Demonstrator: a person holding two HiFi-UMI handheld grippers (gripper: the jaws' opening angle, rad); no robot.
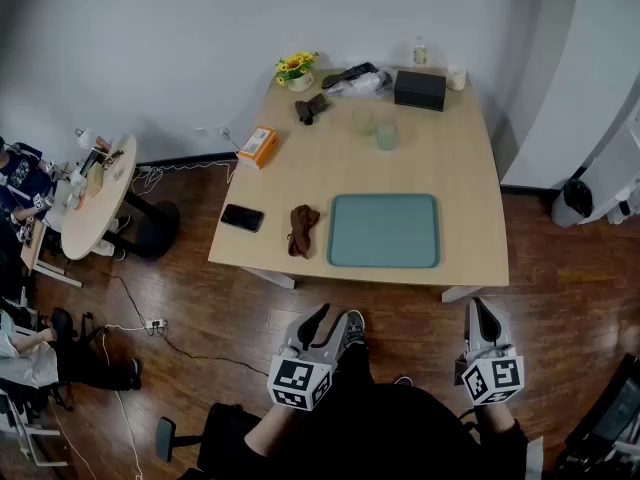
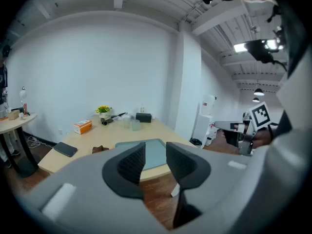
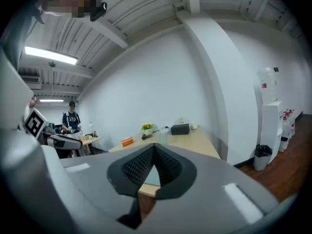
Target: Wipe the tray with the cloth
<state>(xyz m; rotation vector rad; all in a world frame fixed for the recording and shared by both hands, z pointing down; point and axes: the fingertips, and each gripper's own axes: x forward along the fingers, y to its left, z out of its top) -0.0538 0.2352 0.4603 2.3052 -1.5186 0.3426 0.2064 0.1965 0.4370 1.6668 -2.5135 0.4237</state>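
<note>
Wiping had not begun: the brown cloth lay untouched just beside the teal tray. The left gripper had its jaws slightly apart, the right gripper had them together; both were empty, short of the table.

On the table the tray lies by the near edge, right of the middle. The cloth lies just left of it, not touching, and a phone further left. Two cups stand side by side behind the tray. A carton sits at the left edge, a flower pot at the far left corner, a box far right with a bottle behind it. A round table stands well left
</note>
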